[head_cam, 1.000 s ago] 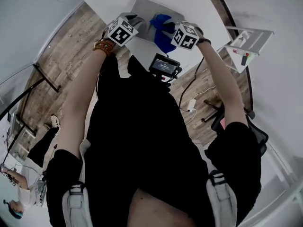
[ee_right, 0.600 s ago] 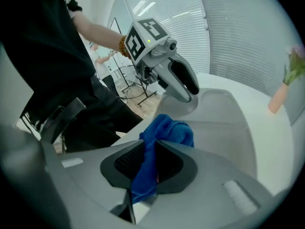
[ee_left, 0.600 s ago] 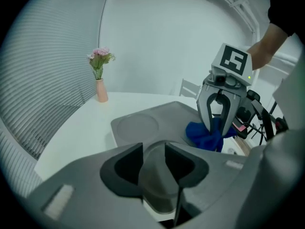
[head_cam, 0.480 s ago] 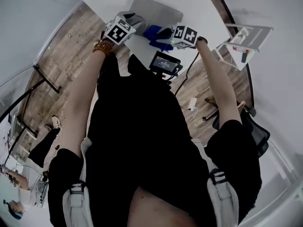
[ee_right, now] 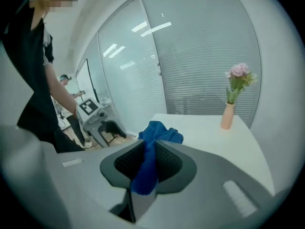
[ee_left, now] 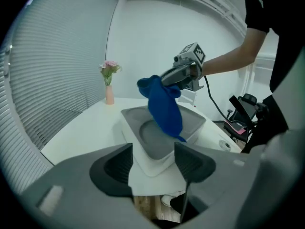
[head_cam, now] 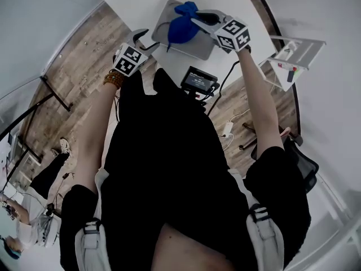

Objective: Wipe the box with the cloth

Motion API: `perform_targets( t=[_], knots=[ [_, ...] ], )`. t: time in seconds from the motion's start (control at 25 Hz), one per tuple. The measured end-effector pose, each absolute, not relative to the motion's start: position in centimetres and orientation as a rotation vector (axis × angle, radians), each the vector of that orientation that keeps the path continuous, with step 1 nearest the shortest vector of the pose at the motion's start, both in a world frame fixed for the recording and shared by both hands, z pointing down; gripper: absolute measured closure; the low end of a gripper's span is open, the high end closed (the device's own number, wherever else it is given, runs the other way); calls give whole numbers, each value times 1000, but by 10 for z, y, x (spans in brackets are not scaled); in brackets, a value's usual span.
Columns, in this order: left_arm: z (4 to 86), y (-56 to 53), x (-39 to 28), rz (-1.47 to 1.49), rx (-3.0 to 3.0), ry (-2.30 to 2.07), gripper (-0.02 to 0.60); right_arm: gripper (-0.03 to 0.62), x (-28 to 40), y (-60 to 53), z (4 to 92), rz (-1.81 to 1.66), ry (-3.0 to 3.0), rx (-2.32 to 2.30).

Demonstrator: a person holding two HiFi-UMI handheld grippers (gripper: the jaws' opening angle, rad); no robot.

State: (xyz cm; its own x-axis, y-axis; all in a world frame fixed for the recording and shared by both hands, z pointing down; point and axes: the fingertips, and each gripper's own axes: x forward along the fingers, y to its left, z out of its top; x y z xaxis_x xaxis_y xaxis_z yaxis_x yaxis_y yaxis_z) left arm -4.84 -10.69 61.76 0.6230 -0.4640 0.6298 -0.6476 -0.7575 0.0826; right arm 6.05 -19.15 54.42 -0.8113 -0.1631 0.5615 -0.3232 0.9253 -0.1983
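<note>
A flat grey box [head_cam: 201,43] lies on the white table [head_cam: 132,1]. My right gripper [head_cam: 196,20] is shut on a blue cloth [head_cam: 181,27], which hangs bunched over the box. In the right gripper view the cloth [ee_right: 151,144] is pinched between the shut jaws of the right gripper [ee_right: 148,165]. My left gripper [head_cam: 144,38] stands open and holds nothing, off the box's left near the table edge. The left gripper view shows the open left gripper [ee_left: 152,160], the box [ee_left: 148,141] ahead, and the cloth [ee_left: 165,108] dangling from the right gripper [ee_left: 180,75].
A pink vase with flowers [ee_left: 109,86] stands at the table's far side, also in the right gripper view as the vase [ee_right: 230,111]. A small screen device [head_cam: 197,81] sits at the person's chest. A white stand [head_cam: 293,51] is right of the table. Wood floor lies left.
The right gripper has lifted the cloth up and further over the box. The left gripper has drawn back off the box toward the table's near left edge.
</note>
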Motion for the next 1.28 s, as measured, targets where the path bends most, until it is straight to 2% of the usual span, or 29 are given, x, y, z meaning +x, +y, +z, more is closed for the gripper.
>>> perform_targets(
  t=[0.24,0.52,0.96,1.28],
  knots=[
    [629,-100,-28,956,2585,-778,255,496,49,-221,595,238,-2266,504],
    [640,-109,-21,1040,2571,-720,225,493,22,-223,624,11,-2036,375],
    [641,-105,-14,1099,2553,-639,222,500,-14,-221,626,-49,-1965,78],
    [647,-108,-17,1127,2536,-563,204,511,-10,-183,625,-155,-1944,-104]
  ],
)
